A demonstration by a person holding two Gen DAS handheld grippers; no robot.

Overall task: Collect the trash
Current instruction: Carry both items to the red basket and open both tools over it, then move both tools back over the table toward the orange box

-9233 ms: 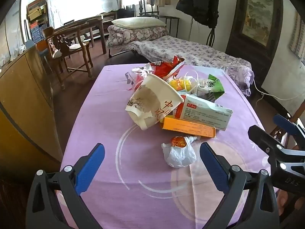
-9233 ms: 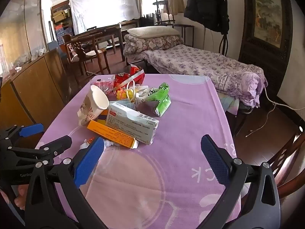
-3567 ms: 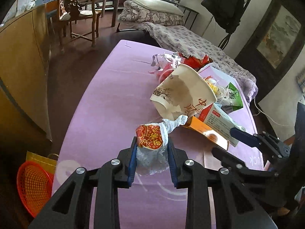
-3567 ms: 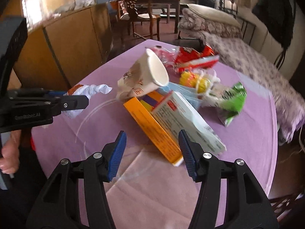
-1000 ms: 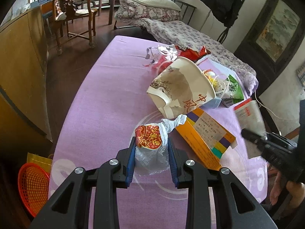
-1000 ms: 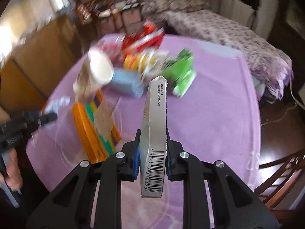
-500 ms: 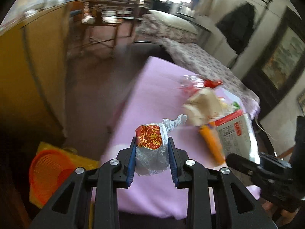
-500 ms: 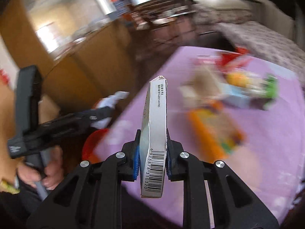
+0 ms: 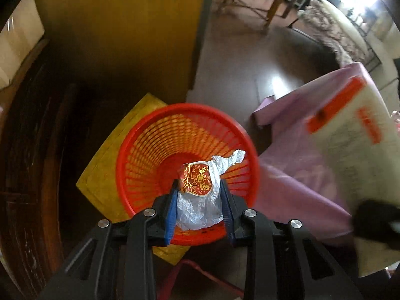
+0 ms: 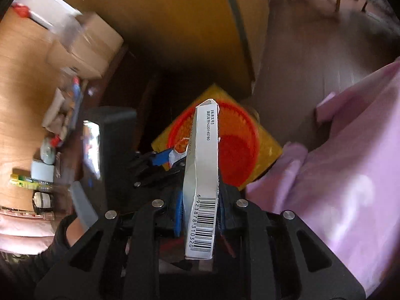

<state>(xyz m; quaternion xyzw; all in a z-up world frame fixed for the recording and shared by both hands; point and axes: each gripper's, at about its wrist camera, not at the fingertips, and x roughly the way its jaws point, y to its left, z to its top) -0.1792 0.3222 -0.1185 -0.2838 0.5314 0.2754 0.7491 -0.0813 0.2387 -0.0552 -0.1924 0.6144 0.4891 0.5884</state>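
My left gripper [image 9: 198, 200] is shut on a crumpled white plastic wrapper with a red and gold label [image 9: 198, 190]. It holds the wrapper over the open red mesh waste basket [image 9: 150, 155] on the floor. My right gripper [image 10: 200, 207] is shut on a flat white medicine box [image 10: 203, 170] with a barcode, edge toward the camera, above and short of the same basket [image 10: 237, 155]. The left gripper [image 10: 162, 158] shows in the right wrist view at the basket's left rim. The box [image 9: 355, 165] shows blurred at the right of the left wrist view.
The basket stands on a yellow bag [image 9: 100, 167] beside a wooden cabinet [image 9: 120, 30]. The purple tablecloth [image 9: 295, 175] hangs at the right, close to the basket. A shelf with boxes and small items [image 10: 62, 80] is at the left.
Both grippers have swung away from the table and down toward the floor. The basket is now directly below the wrapper, and the box has come close beside it.
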